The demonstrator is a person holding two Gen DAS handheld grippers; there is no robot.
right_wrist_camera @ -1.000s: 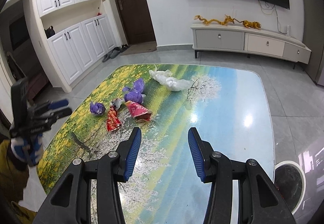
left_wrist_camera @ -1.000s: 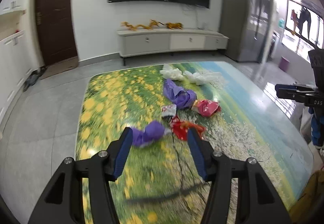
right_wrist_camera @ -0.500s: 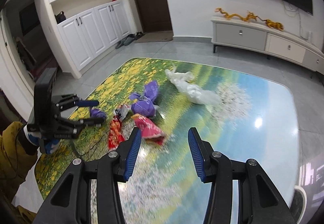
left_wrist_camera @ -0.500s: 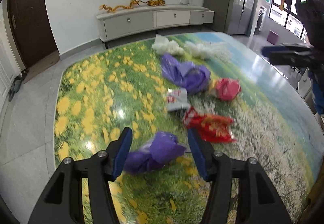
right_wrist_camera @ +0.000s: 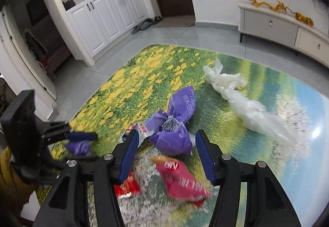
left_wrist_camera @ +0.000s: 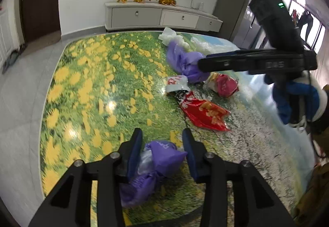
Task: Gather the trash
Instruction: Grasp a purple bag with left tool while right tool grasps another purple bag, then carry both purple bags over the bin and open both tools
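My left gripper (left_wrist_camera: 162, 140) jaws apart, straddling small purple wrapper (left_wrist_camera: 162, 157). Right gripper (right_wrist_camera: 165, 144) jaws apart over big purple bag (right_wrist_camera: 172, 134).

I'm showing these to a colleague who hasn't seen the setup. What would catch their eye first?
Probably the flower-meadow table, strewn with trash. A small purple bag sits between the open left gripper fingers, and a bigger purple bag lies ahead of the open right gripper, beside red wrappers.

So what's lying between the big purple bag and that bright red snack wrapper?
In the left wrist view, a crumpled silver-and-red wrapper lies between the big purple bag and the red snack wrapper.
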